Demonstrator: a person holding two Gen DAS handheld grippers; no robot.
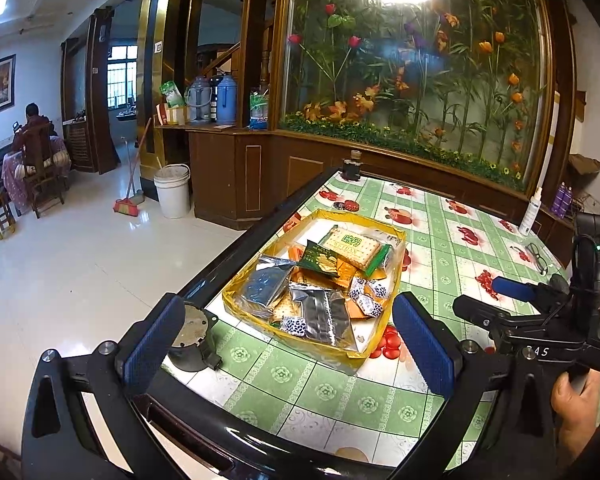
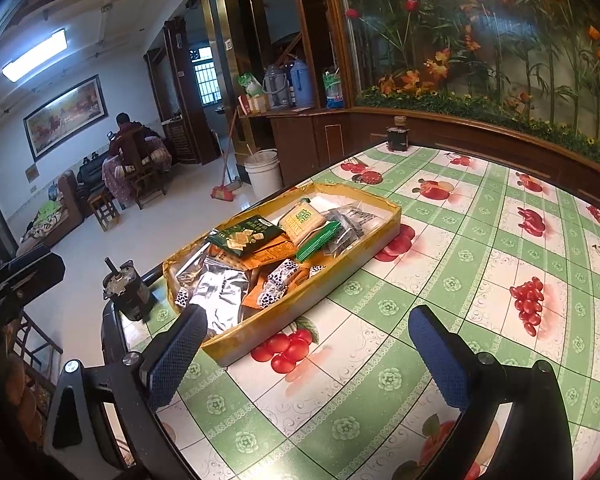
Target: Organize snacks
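The snacks all lay inside a shallow yellow tray that stood on the table near its left edge, toward the near left corner; no packet showed on the cloth outside the tray. Within it the packets were heaped loosely; a large cracker pack and a dark green pack lay on top at the far part, silver foil bags lay at the near part, and small white-and-blue wrapped pieces sat at the side toward the table's middle. The left tool hung just before the tray's near end with its two blue pads standing wide apart and nothing between them; the right tool was held beside the tray's near corner, also spread wide and empty, one pad in front of a foil bag, though I could not tell if it touched. A small dark motor-like object stood at the table's left edge close to the tray. This scene would fit two stages: the snacks gathered in the tray and the work near its end, or a mixed heap waiting to be sorted; the pictures did not settle which. If any packet were to be taken, the thin, slippery foil would call for a low, flat approach and a firm pinch on an edge.
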